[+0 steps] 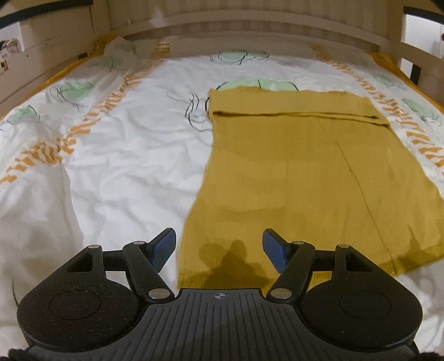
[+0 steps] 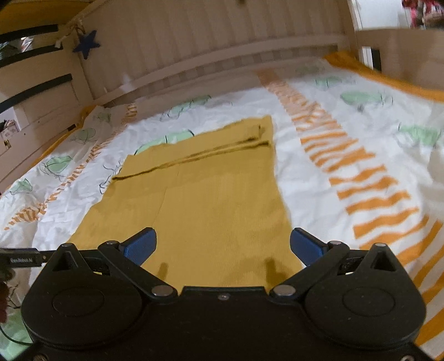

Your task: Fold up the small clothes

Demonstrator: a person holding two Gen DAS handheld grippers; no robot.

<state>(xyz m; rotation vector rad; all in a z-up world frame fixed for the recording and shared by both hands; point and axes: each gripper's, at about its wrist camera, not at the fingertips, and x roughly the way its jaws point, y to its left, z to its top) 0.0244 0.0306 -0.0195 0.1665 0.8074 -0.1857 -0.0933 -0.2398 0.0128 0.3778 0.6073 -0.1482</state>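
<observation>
A mustard-yellow knit garment point(image 1: 299, 166) lies flat on the bed, folded into a long rectangle with a folded band across its far end. It also shows in the right wrist view point(image 2: 211, 194). My left gripper point(image 1: 219, 247) is open and empty, hovering over the garment's near left corner. My right gripper point(image 2: 223, 245) is open and empty, hovering over the garment's near right edge. Both cast shadows on the cloth.
The bed is covered by a white duvet point(image 1: 125, 155) with orange stripes and green prints. A wooden headboard point(image 1: 249, 25) and side rails point(image 2: 41, 111) bound the bed. A blue star point(image 2: 86, 43) hangs at the left rail.
</observation>
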